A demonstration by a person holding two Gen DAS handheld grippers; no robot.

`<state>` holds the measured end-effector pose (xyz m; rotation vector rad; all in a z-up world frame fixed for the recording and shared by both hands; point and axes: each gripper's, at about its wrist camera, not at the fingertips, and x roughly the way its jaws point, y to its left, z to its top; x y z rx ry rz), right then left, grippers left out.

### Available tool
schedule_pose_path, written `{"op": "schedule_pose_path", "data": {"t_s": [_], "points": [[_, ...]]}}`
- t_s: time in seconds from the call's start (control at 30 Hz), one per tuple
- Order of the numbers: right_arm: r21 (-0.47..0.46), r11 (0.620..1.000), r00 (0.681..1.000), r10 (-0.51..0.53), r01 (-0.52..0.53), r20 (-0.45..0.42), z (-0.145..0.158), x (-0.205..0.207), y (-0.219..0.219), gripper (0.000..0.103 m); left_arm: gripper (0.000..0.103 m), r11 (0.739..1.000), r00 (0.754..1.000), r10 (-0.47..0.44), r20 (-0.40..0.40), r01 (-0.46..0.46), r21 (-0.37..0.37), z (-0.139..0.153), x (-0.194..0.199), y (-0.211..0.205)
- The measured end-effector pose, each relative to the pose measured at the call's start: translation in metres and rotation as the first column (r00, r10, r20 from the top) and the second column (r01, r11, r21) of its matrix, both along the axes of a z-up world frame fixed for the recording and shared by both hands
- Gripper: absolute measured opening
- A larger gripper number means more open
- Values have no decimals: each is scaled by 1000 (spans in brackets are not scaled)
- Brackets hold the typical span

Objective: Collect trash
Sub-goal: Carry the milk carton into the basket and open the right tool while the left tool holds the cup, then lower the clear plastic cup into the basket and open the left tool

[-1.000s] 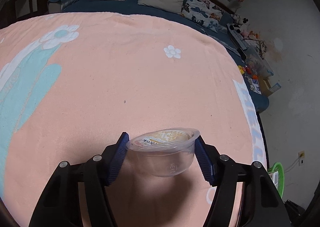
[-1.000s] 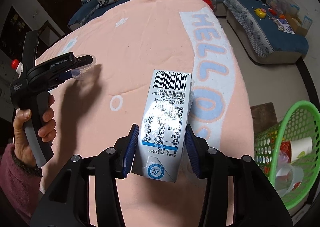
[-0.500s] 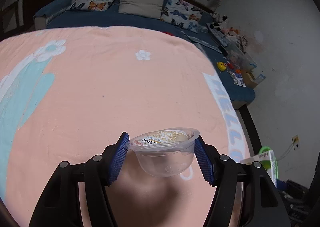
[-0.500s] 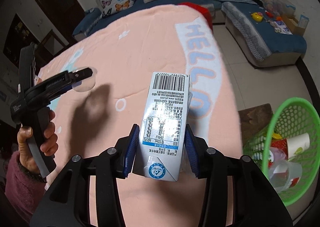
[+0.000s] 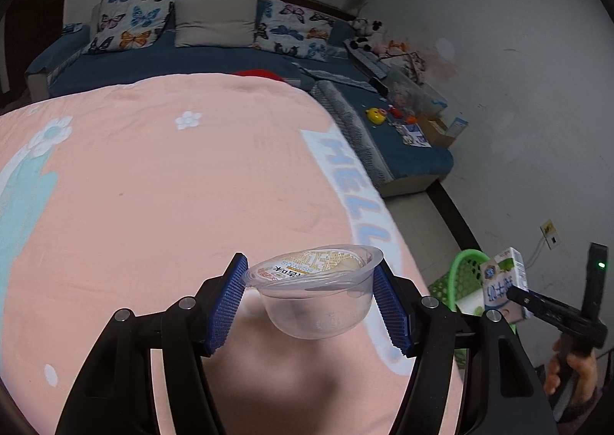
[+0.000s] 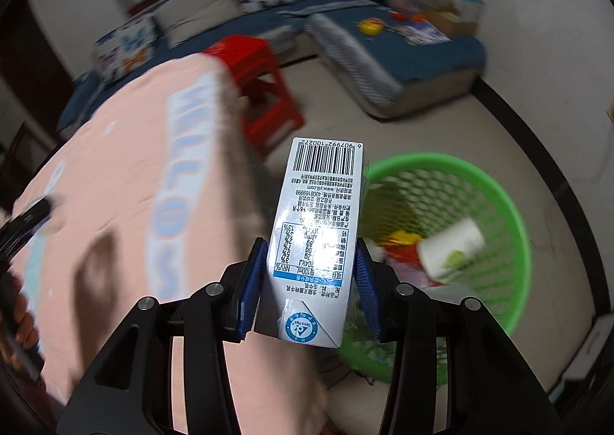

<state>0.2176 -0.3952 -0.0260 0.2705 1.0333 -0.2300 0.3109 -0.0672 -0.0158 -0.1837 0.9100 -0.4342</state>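
Note:
My left gripper (image 5: 310,300) is shut on a clear plastic cup (image 5: 316,297) with a printed foil lid, held above the pink blanket (image 5: 153,205) near its right edge. My right gripper (image 6: 311,281) is shut on a white and blue milk carton (image 6: 318,239), held beside the table edge, close to a green mesh trash basket (image 6: 499,205) on the floor. The basket holds a paper cup (image 6: 451,247) and other wrappers. The left wrist view also shows the carton (image 5: 504,281) in the right gripper, over the basket (image 5: 460,274).
A red plastic stool (image 6: 261,89) stands by the table's far corner. A blue sofa (image 5: 192,59) with butterfly cushions runs along the back wall, with toys (image 5: 376,114) on its right section. The tiled floor (image 6: 460,120) lies between sofa and basket.
My right gripper has swung right with the carton, off the blanket toward the green basket. My left gripper has also moved right with the cup, toward the blanket's right edge.

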Motion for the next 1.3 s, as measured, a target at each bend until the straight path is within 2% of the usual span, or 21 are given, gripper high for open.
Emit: {"op": "schedule_pose_path", "data": {"t_s": [0.23, 0.5, 0.57, 0.9, 1.13, 1.3], "points": [[64, 995, 995, -76, 80, -57, -44, 10, -33, 46, 62, 997, 997, -75, 22, 75, 12, 8, -12, -40], [119, 986, 992, -109, 117, -71, -67, 13, -53, 48, 63, 987, 987, -157, 35, 156, 35, 9, -22, -84], [131, 984, 992, -112, 119, -59, -66, 10, -56, 54, 63, 983, 983, -178, 36, 177, 40, 9, -26, -95], [123, 986, 993, -118, 115, 12, -35, -38, -85, 54, 63, 955, 955, -294, 27, 292, 58, -1, -42, -164], [27, 990, 989, -138, 137, 52, -15, -85, -103, 58, 63, 916, 918, -395, 14, 393, 84, -9, -61, -226], [15, 987, 984, -164, 163, 74, -13, -110, -115, 59, 63, 889, 895, -446, 4, 442, 115, -17, -71, -266]]}}
